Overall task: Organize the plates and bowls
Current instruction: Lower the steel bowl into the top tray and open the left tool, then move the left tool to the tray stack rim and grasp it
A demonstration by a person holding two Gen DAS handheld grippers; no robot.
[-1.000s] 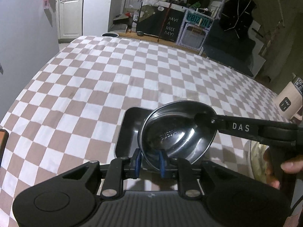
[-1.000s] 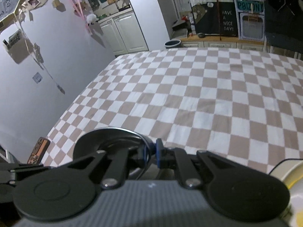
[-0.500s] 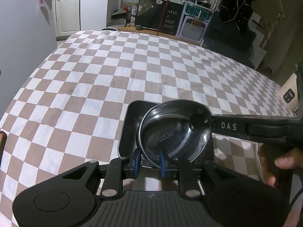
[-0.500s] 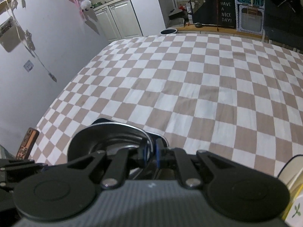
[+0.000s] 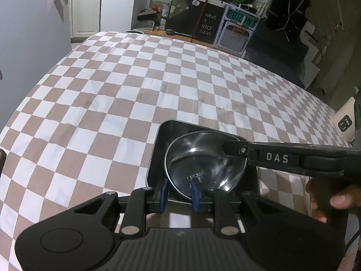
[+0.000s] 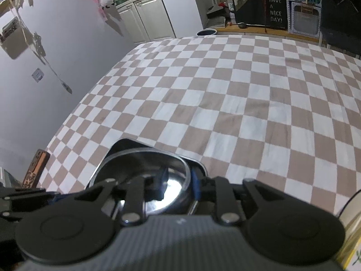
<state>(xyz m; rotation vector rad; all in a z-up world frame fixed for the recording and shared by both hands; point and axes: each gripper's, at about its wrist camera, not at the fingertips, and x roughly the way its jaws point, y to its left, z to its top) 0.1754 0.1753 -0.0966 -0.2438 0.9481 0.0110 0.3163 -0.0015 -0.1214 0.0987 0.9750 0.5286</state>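
Note:
A round steel bowl (image 5: pixel 203 162) sits tilted in a dark square tray (image 5: pixel 158 158) on the checkered cloth. My left gripper (image 5: pixel 179 193) has its blue pads on either side of the bowl's near rim, with a gap to the left of the rim. My right gripper (image 6: pixel 177 181) reaches in from the right; in the left wrist view its black finger (image 5: pixel 234 150) lies over the bowl's far right rim. In the right wrist view the bowl (image 6: pixel 140 164) fills the space before the pads, which stand parted around its rim.
A checkered cloth (image 5: pixel 158 85) covers the table. A phone-like object (image 6: pixel 36 167) lies at the left edge. A light plate rim (image 6: pixel 352 221) shows at the far right. A beige device (image 5: pixel 345 122) stands at the right edge.
The bowl has been lowered and levelled into the square tray. My right gripper's pads have parted from tightly shut to apart around the rim. My left pads look slightly wider.

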